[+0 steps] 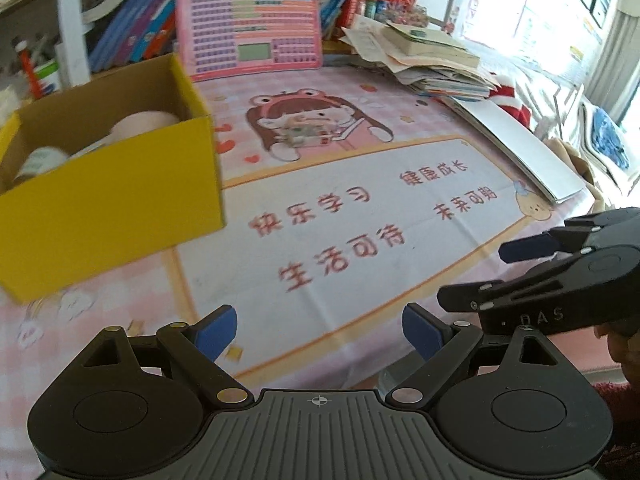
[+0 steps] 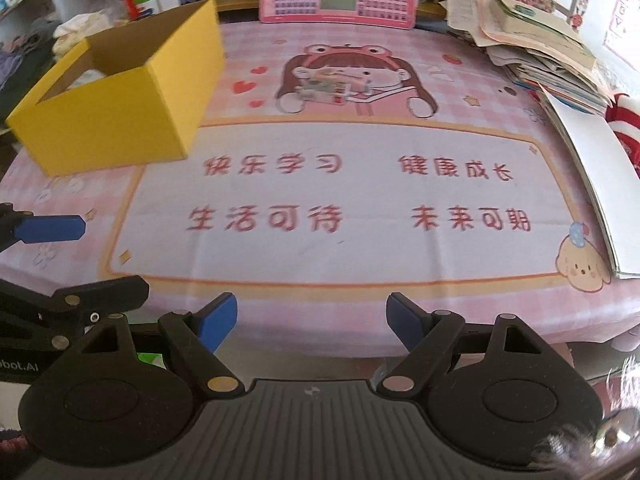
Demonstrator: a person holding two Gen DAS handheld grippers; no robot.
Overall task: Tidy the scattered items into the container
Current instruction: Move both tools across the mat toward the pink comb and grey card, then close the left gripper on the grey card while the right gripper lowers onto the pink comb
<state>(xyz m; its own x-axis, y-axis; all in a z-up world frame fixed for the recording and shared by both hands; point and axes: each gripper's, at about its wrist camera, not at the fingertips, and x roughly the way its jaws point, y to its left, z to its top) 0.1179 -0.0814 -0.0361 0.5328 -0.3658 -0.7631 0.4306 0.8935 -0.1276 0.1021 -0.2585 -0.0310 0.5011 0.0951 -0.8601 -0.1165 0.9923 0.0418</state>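
Both tongs are hanging over the worktop [image 2: 320, 240], nothing in either. Left tongs [image 1: 318, 334] are gaping wide at lower centre; right tongs [image 2: 312, 322] are standing well open too. The yellow box [image 1: 112, 196] is sitting at the left, pale items [image 1: 142, 122] lying inside it.

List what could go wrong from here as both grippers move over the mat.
1. The left gripper and right gripper hang open side by side; they could knock together.
2. The yellow box sits near the left gripper; a sideways swing might shove it.
3. The paper stack looks loose and could slide.
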